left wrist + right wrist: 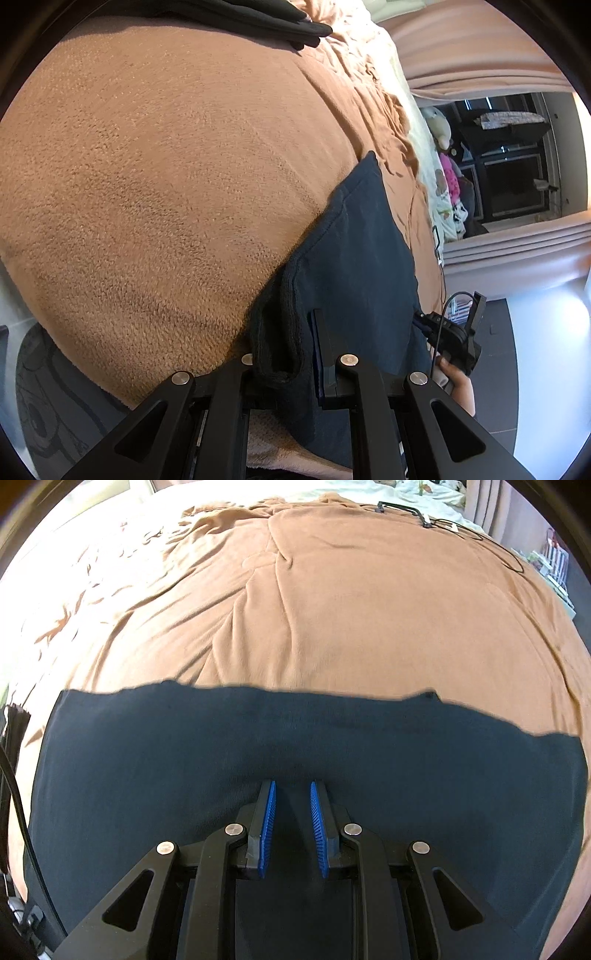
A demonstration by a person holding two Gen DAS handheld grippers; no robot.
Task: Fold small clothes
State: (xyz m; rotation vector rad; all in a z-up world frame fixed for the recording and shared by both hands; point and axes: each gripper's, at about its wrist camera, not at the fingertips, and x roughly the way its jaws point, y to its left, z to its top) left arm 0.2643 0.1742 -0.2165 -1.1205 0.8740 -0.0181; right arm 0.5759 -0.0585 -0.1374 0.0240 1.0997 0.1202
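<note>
- Blanket (166, 177): tan fleece, spread over the bed and filling the left of the left wrist view; in the right wrist view it runs wrinkled across the upper part.
- Black fabric (266, 16): a dark folded piece lying on the blanket at its far top edge.
- Left claw (284, 354): a thick hemmed edge of the navy garment (354, 251) sits bunched between its fingers; whether the fingers press on it cannot be told. The garment trails away to the right across the blanket.
- Right claw (292, 808): jaws parted by a narrow gap, blue ribbed pads (266, 827) exposed, nothing clamped. It sits low over the garment, which lies flat on the blanket across the lower half of the right wrist view.
- Cable (480, 535): black, lying on the blanket's far right.
</note>
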